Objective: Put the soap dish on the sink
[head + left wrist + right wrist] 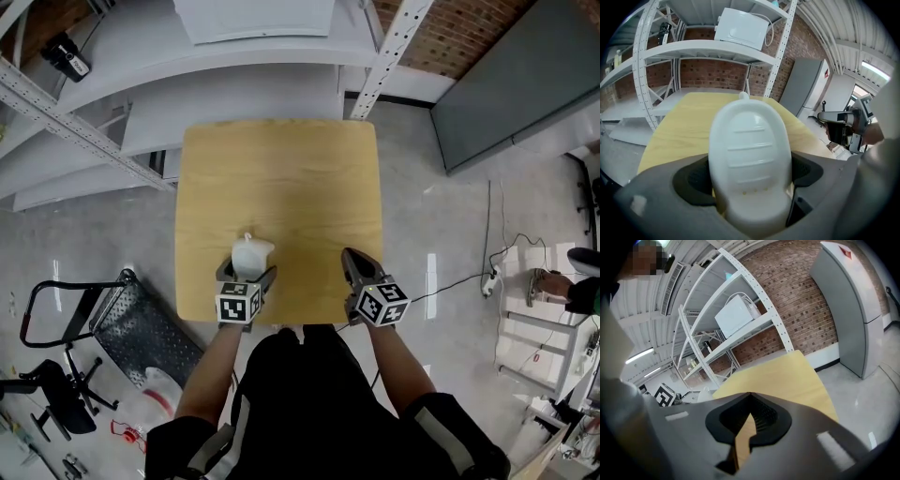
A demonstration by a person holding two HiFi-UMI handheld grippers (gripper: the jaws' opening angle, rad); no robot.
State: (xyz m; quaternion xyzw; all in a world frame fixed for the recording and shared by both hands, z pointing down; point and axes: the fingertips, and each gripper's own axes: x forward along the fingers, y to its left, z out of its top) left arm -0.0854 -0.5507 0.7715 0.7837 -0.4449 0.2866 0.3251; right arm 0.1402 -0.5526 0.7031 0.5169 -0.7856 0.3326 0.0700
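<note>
Left gripper [247, 273] clamps the white soap dish [750, 154], whose near end is hidden. Right gripper [351, 257] is closed, apparently on nothing.

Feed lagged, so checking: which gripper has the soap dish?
The left gripper: its jaws are shut on the white soap dish. The right gripper has its jaws together with nothing between them.

Square yellow wood table [281, 187] stood on shiny grey floor [441, 253]. White metal shelves [112, 112] stood behind it, white box [740, 27] on one shelf. Red brick wall [450, 33] was behind shelves. Tall grey cabinet [848, 310] stood by wall. Black cart [150, 333] sat beside table.
</note>
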